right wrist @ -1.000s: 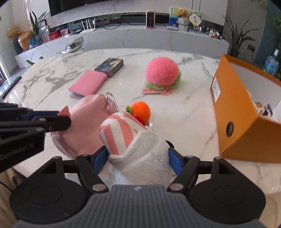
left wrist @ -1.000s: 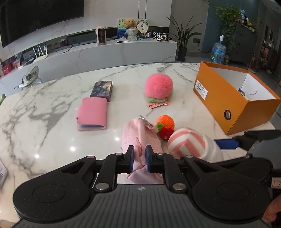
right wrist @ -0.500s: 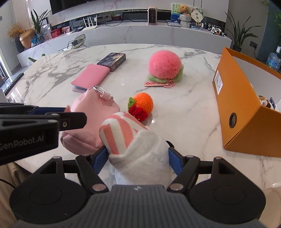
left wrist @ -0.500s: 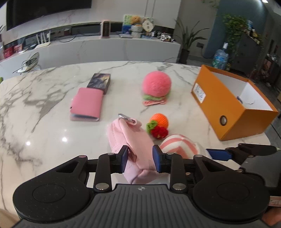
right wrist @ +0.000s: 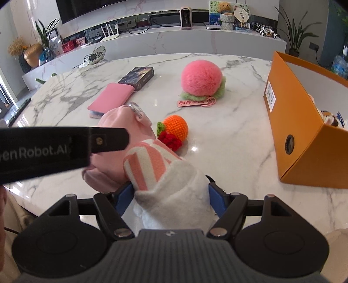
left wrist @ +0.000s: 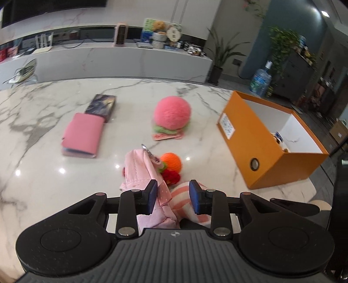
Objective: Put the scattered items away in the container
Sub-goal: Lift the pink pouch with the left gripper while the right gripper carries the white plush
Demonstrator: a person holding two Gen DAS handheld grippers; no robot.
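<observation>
Right tongs clamping soft, light pink-striped white plush roll mid-body; left tongs gaping, straddling limp pink fabric pouch, grabbing nothing.

A white marble sideboard lines the far wall under a dark screen, potted plants beside it.

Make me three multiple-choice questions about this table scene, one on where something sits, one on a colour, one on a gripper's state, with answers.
1. Where is the dark rectangular card box?
A. inside the orange cardboard box
B. on the marble table beside the pink wallet
C. under the fluffy pink peach plush

2. What colour is the small crocheted ball?
A. blue
B. orange
C. white

3. What is the right gripper doing?
A. hanging open
B. gripping the striped pink-and-white sock
C. gripping the wallet

Answers: B, its corner meets the wallet; B, orange yarn; B, blue pads press the sock's sides.
</observation>
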